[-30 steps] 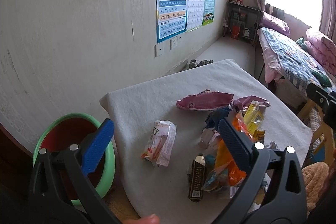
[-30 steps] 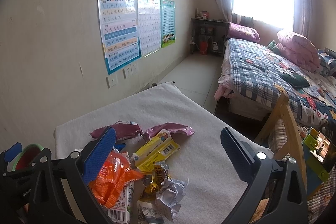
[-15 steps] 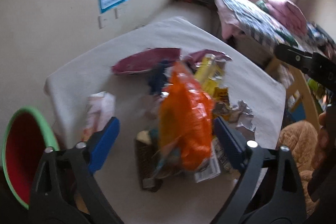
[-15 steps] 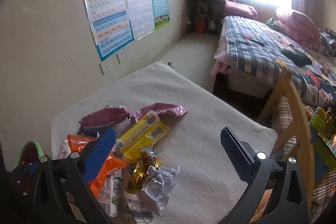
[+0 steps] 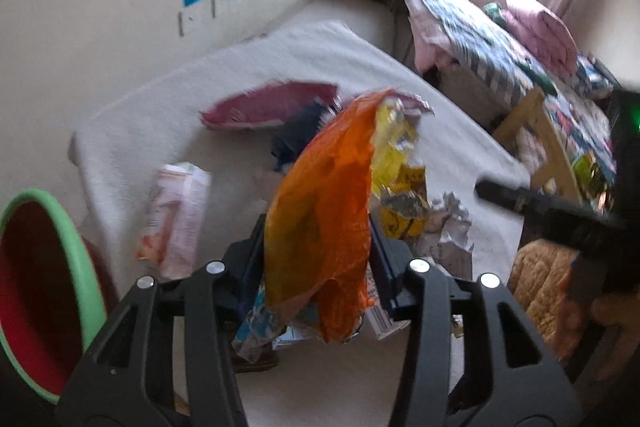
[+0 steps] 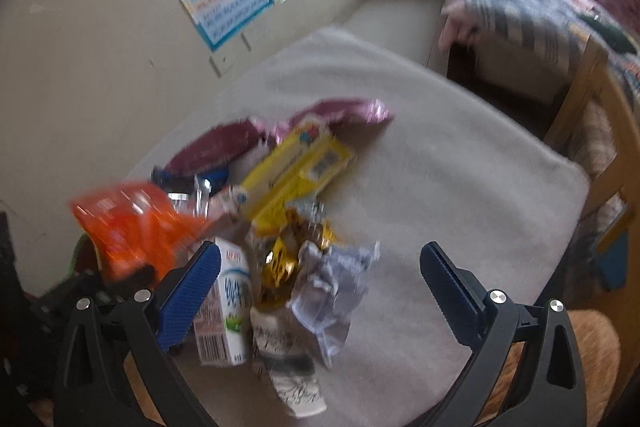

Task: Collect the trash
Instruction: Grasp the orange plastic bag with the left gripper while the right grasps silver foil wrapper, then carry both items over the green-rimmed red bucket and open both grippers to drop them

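The job has barely begun, as I read it. At the far left the green-rimmed bin [image 5: 90, 267] stands just beside the desk [image 5: 168, 115], and the part of its red inside that I can see holds nothing; its bottom is out of sight. Next comes a pale pink packet [image 5: 176, 215] lying alone, then the pile. My left gripper [image 5: 318, 259] has its jaws closing on the orange bag [image 5: 324, 211], which stands up between them above the other litter, well apart from the bin's mouth. I judge it the 1st piece to go.

To the right, my right gripper [image 6: 320, 287] hangs with jaws wide apart and nothing held, over a milk carton [image 6: 226, 307], gold foil wrappers [image 6: 280, 259] and crumpled paper [image 6: 332, 291]. Beyond lie a yellow box [image 6: 296, 167] and purple bags [image 6: 224, 147], all waiting.
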The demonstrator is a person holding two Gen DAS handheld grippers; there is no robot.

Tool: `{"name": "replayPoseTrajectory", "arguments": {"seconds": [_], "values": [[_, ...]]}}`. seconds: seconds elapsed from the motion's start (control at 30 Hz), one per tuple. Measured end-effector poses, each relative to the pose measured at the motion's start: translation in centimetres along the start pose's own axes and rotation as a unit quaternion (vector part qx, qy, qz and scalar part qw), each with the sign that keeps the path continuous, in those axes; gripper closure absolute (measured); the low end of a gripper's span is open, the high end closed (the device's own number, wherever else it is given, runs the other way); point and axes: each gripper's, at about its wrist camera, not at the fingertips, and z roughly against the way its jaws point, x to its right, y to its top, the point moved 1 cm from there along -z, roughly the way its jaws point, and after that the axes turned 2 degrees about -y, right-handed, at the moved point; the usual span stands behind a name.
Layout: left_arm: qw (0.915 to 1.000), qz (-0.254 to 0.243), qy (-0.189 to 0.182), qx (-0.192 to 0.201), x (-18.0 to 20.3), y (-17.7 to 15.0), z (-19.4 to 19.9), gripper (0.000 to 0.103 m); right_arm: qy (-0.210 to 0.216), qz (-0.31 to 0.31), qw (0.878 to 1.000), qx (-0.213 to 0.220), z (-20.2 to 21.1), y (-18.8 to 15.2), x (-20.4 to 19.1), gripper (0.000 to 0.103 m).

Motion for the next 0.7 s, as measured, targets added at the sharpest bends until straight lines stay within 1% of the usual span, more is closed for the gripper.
{"name": "replayPoseTrajectory", "arguments": {"seconds": [0.03, 0.1, 0.17, 0.23, 0.27, 0.3, 0.33, 0.37, 0.43, 0.53, 0.7], "values": [[1.0000, 0.003, 0.004, 0.008, -0.3, 0.1, 0.5, 0.058, 0.006, -0.002, 1.000, -0.016, -0.6, -0.5, 0.0, 0.007], [0.9996, 0.006, 0.013, 0.024, -0.9, 0.5, 1.7, 0.058, 0.008, -0.005, 1.000, -0.030, -1.4, -1.1, 0.2, 0.007], [0.9990, 0.007, 0.023, 0.038, -1.3, 0.8, 2.6, 0.058, 0.008, -0.008, 0.999, -0.043, -2.2, -1.7, 0.4, 0.013], [0.9986, 0.010, 0.029, 0.043, -1.8, 1.0, 2.9, 0.058, 0.017, -0.009, 0.998, -0.055, -2.9, -2.1, 0.5, 0.027], [0.9985, 0.014, 0.029, 0.044, -2.0, 1.0, 3.0, 0.057, 0.022, -0.011, 0.998, -0.057, -3.2, -2.3, 0.6, 0.032], [0.9985, 0.018, 0.030, 0.043, -2.1, 1.0, 3.1, 0.057, 0.030, -0.019, 0.997, -0.065, -3.6, -2.5, 0.9, 0.046], [0.9984, 0.022, 0.030, 0.043, -2.3, 1.0, 3.1, 0.057, 0.034, -0.026, 0.997, -0.070, -3.7, -2.6, 1.1, 0.063], [0.9983, 0.024, 0.030, 0.043, -2.5, 1.0, 3.1, 0.057, 0.044, -0.035, 0.996, -0.073, -3.7, -2.6, 1.4, 0.065], [0.9982, 0.026, 0.032, 0.043, -2.7, 0.9, 3.3, 0.057, 0.048, -0.041, 0.996, -0.063, -2.9, -2.4, 1.6, 0.071], [0.9974, 0.034, 0.037, 0.051, -3.4, 0.8, 3.8, 0.057, 0.040, -0.027, 0.998, -0.027, -0.8, -1.3, 1.0, 0.074], [0.9941, 0.062, 0.058, 0.067, -6.2, 0.9, 5.0, 0.057, 0.029, 0.022, 0.998, 0.046, 3.2, 0.5, -1.8, 0.074]]}}
